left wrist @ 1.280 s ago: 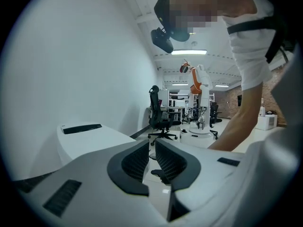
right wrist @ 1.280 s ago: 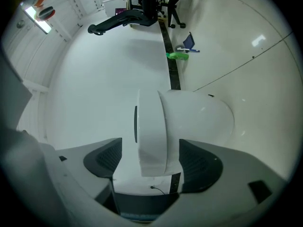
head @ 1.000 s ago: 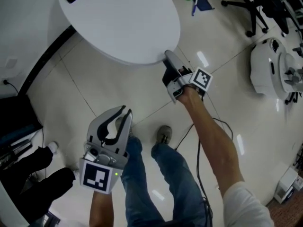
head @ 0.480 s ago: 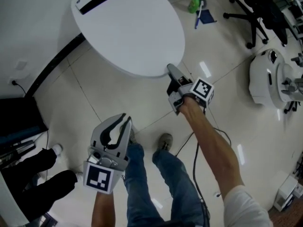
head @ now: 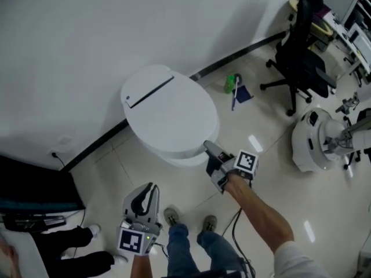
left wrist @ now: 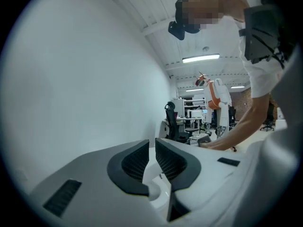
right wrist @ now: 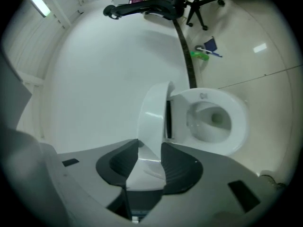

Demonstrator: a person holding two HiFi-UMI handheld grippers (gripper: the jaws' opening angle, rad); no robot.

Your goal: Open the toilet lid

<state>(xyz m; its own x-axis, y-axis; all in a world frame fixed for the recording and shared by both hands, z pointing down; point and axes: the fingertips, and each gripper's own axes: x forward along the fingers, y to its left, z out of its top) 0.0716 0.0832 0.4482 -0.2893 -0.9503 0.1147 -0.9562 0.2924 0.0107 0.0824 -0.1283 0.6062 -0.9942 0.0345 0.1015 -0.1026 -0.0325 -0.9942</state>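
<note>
Its jaws just closing, the right gripper (head: 207, 147) pinches the front edge of the white oval plastic toilet lid (head: 168, 117), which looks partly raised and not yet fully back; the left gripper (head: 152, 187) is closed and empty.

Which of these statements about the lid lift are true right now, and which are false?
1. The right gripper is clamped on the edge of the toilet lid. True; its jaws have just been closing on it.
2. The left gripper grips the lid too. False: it is empty, jaws together, away from the toilet.
3. The bowl shows uncovered in the right gripper view. True.
4. The office chair stands between the two grippers. False: it stands far off to the right.
</note>
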